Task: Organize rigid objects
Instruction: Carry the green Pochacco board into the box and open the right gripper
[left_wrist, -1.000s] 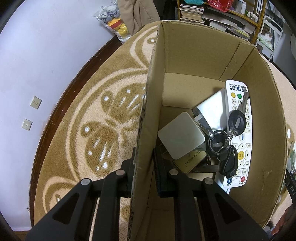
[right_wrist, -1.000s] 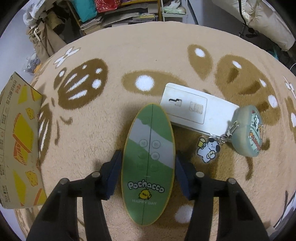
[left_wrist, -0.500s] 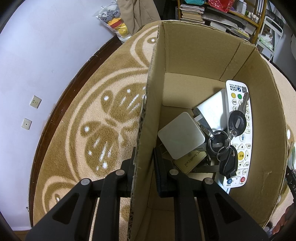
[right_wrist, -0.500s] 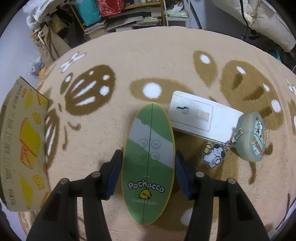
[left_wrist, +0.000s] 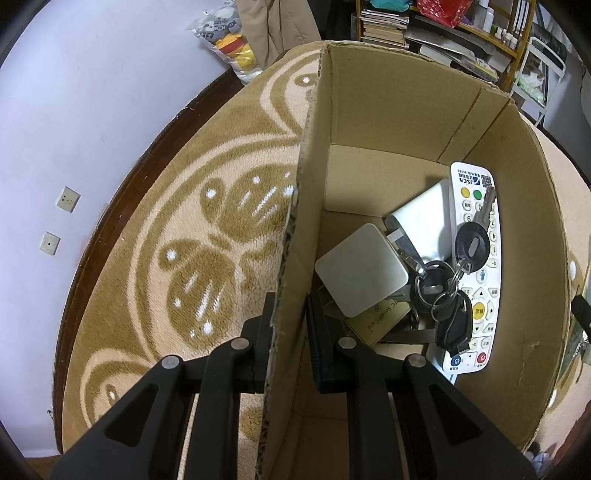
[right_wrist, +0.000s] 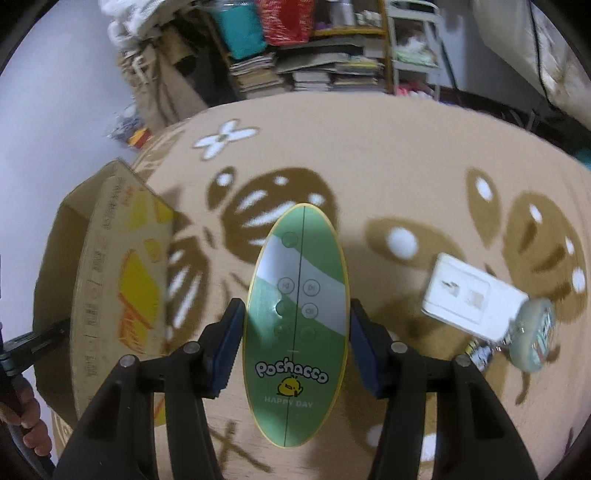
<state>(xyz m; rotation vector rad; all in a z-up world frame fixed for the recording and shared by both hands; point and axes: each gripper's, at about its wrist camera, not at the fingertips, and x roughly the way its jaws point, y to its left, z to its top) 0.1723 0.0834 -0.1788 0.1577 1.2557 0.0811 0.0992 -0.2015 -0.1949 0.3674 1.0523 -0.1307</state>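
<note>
My right gripper (right_wrist: 295, 347) is shut on a green oval Pochacco remote (right_wrist: 297, 325), held off the carpet. To its left stands the cardboard box (right_wrist: 110, 295). A white rectangular device (right_wrist: 472, 299) and a round pale-green case (right_wrist: 535, 336) with a dog charm lie on the carpet at right. My left gripper (left_wrist: 288, 325) is shut on the box's left wall (left_wrist: 295, 258), one finger outside and one inside. Inside lie a white remote (left_wrist: 476, 266), a bunch of keys (left_wrist: 450, 291), a white square pad (left_wrist: 362, 269), a white power bank (left_wrist: 424, 221) and a gold card (left_wrist: 380, 319).
A patterned beige and brown carpet (right_wrist: 369, 166) covers the floor. Shelves with stacked books (right_wrist: 306, 70) stand at the far edge. A purple wall (left_wrist: 92, 92) with two sockets lies left of the box. A hand (right_wrist: 26, 424) shows at the lower left of the right wrist view.
The right gripper has lifted the green remote and swung left toward the box; the white device and the green case slid right in its view. The left gripper and box have not moved.
</note>
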